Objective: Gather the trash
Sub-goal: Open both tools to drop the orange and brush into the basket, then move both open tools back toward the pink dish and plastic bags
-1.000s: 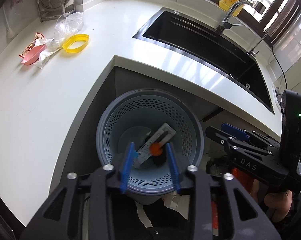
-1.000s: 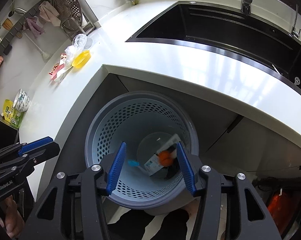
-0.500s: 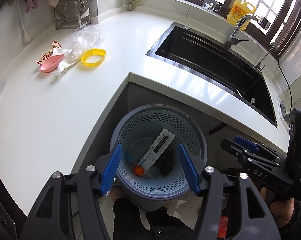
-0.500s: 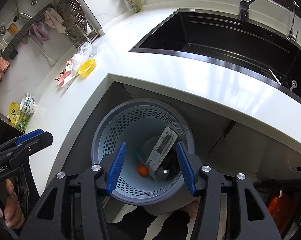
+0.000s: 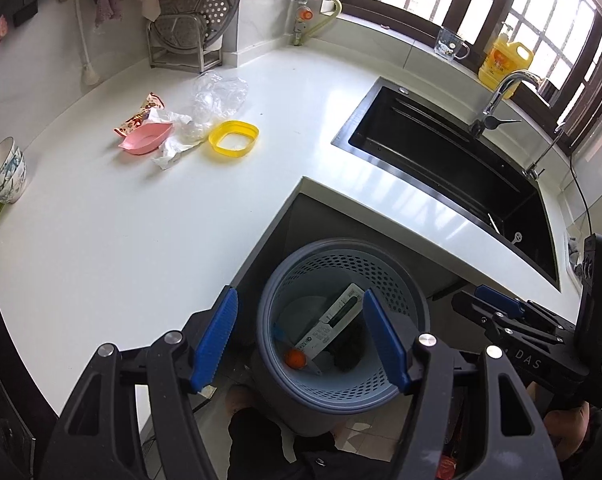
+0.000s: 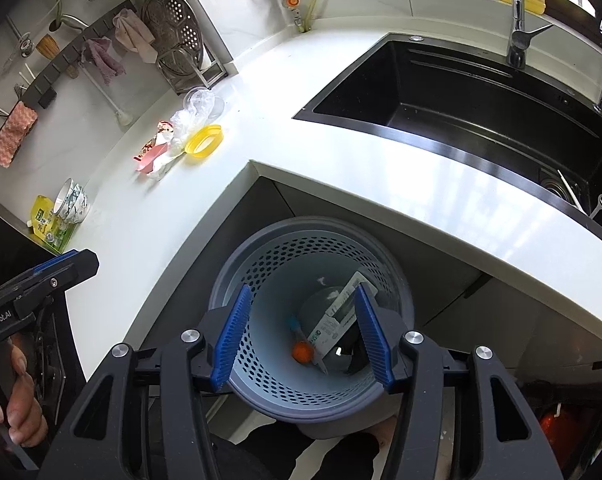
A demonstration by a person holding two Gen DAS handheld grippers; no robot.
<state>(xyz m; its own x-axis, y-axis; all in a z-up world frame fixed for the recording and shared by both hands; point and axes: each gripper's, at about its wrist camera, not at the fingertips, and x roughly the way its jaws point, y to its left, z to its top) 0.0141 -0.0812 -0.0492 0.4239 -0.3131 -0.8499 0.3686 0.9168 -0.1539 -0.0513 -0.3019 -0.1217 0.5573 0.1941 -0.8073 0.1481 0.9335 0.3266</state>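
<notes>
While both grippers hang over the floor-standing trash basket (image 5: 343, 394), the left gripper (image 5: 301, 340) and right gripper (image 6: 303, 338) have their jaws spread wide, holding nothing. Between the jaws, inside the basket, lie one white carton (image 5: 329, 326), one orange ball (image 5: 295, 359) and one dark lump (image 5: 349, 350). Beyond the jaws to the left, on the white desk (image 5: 101, 240), sit one yellow ring lid (image 5: 233, 138), one pink dish (image 5: 145, 140), one snack wrapper (image 5: 141, 114) and crumpled clear plastic (image 5: 217, 96). One black sink (image 5: 441, 152) lies ahead to the right, below a window.
</notes>
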